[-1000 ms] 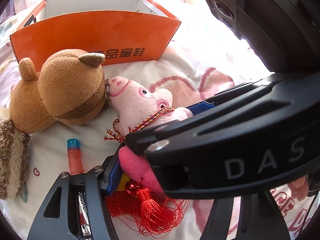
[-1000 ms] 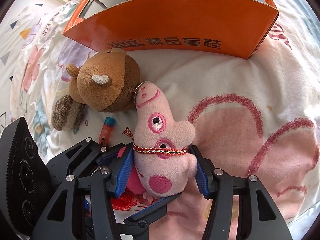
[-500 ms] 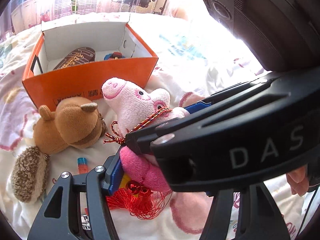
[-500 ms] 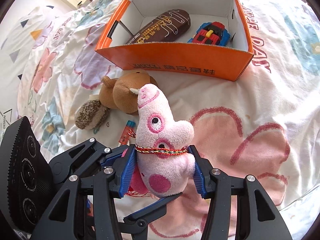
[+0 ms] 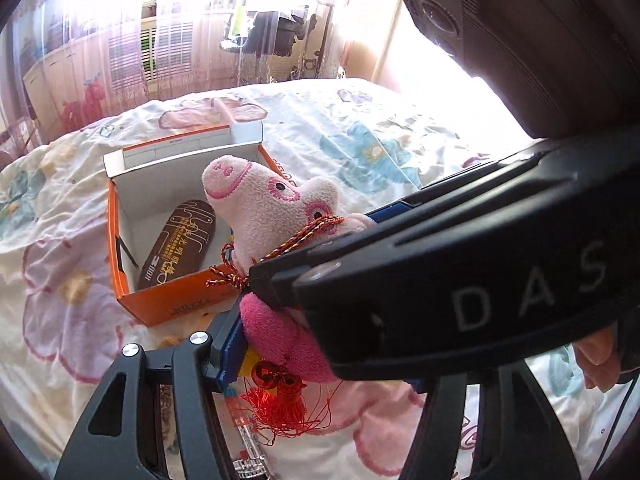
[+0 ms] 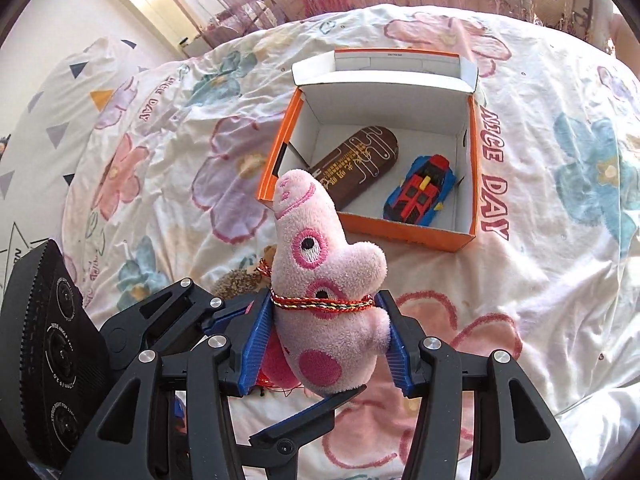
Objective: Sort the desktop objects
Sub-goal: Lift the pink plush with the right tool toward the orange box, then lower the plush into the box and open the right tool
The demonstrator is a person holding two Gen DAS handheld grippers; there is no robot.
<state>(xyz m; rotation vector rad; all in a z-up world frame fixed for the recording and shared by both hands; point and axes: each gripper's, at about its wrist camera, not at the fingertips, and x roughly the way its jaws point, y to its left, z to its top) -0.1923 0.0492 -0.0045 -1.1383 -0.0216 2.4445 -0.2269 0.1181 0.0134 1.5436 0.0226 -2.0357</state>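
Left tongs (image 6: 256, 312): closed on the pink body of the pig toy (image 6: 324, 300); their blue pad (image 5: 232, 344) presses its left side, with a red tassel (image 5: 284, 404) hanging below.
Pig toy: held up off the bed (image 6: 540, 280) by both tongs at once, snout pointing away from them toward the box, a braided cord (image 6: 320, 303) round its neck.
Right tongs (image 6: 324, 344): closed tight on the pig's head, blue pads (image 6: 396, 344) squeezing both cheeks.
Hedgehog toy (image 6: 236, 284): on the bed just beyond the left tongs, mostly hidden.
Orange box (image 6: 420, 236): open, on the bed beyond both tongs.
Brown case (image 6: 356, 164): inside the box, left half.
Toy car (image 6: 420, 192): inside the box, right half.
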